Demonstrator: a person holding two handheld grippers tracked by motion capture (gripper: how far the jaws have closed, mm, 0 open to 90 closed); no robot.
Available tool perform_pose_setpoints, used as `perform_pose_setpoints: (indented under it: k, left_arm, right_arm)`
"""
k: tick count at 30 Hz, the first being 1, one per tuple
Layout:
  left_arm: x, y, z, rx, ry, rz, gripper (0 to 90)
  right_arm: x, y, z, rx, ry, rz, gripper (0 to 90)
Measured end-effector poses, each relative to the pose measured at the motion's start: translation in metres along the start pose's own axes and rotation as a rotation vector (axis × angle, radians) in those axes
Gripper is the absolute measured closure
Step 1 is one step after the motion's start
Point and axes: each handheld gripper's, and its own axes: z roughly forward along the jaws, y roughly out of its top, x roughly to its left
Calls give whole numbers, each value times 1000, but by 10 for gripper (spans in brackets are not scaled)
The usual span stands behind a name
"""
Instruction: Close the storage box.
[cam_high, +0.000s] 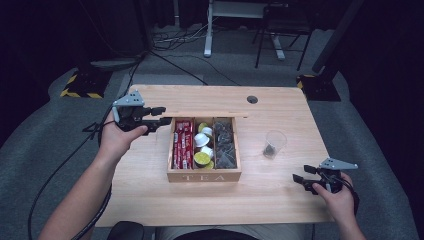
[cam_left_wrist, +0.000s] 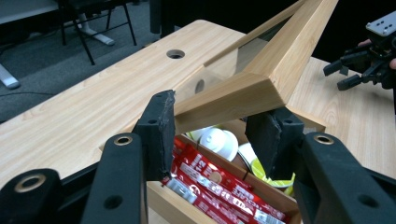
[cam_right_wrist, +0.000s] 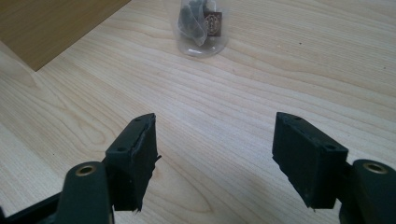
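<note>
— Two jaws of the left gripper (cam_left_wrist: 210, 135) flank the lid (cam_left_wrist: 261, 88) corner; gripping or merely close, I can't tell.
— And the lid?
— Raised above the tea box (cam_high: 204, 176), mid-table. Probably stiff, light wood, with a glass pane, likely fragile; hold the frame edge.
— The right gripper (cam_high: 304, 181)?
— Spread wide, empty, near the cup (cam_high: 274, 144).

Raised lid (cam_left_wrist: 261, 79) over tea box (cam_high: 204, 176)
</note>
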Motion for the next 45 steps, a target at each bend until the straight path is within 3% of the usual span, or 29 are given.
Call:
perform_pose_setpoints:
  k: [12, 26, 30, 32, 39, 41, 42, 45]
  left_arm:
    - [-19, -23, 0, -3, 49, 28, 529]
    - [-34, -54, 4, -15, 63, 12, 510]
    - [-34, -61, 6, 11, 62, 15, 514]
    - [-33, -67, 9, 24, 48, -8, 547]
    - [-33, -83, 17, 58, 43, -29, 556]
    - [-34, -87, 19, 48, 5, -40, 610]
    - [-36, -89, 21, 46, -10, -36, 616]
    - [-39, -92, 26, 81, -2, -13, 607]
  right_arm:
    - [3, 4, 2, -7, 17, -15, 313]
    - [6, 7, 6, -4, 28, -27, 313]
    - [7, 6, 5, -2, 28, -26, 313]
    - [7, 6, 5, -5, 29, -32, 313]
    - [8, 8, 6, -9, 34, -36, 313]
    - [9, 9, 7, -7, 36, -37, 312]
    - [9, 9, 8, -7, 39, -37, 312]
    - [10, 10, 9, -4, 42, -41, 312]
